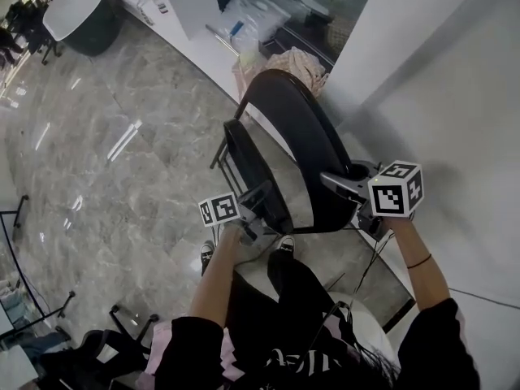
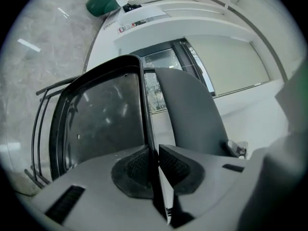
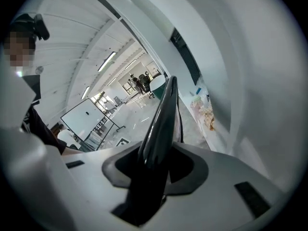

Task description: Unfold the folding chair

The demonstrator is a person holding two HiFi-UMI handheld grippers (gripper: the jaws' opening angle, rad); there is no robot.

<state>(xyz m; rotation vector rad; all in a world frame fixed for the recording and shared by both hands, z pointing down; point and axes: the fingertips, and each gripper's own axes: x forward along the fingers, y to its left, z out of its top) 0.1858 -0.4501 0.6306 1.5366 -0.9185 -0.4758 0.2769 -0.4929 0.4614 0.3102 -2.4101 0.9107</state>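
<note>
A black glossy folding chair (image 1: 292, 149) stands partly folded on the marble floor, just in front of the person's feet. Its two panels lie close together, the seat (image 1: 248, 169) on the left and the wider back (image 1: 305, 136) on the right. My left gripper (image 1: 248, 218) is shut on the seat's thin near edge (image 2: 150, 129), with a pad on each side of it (image 2: 153, 166). My right gripper (image 1: 355, 187) is shut on the back's edge (image 3: 161, 114), which fills the gap between its jaws (image 3: 156, 165).
A white wall (image 1: 455, 96) rises close on the right. Behind the chair a white ledge (image 1: 203, 51) carries plastic bags (image 1: 256, 15) and a pale cloth (image 1: 296, 63). The person's shoes (image 1: 286, 244) are near the chair's base. A round dark chair (image 1: 81, 10) sits far left.
</note>
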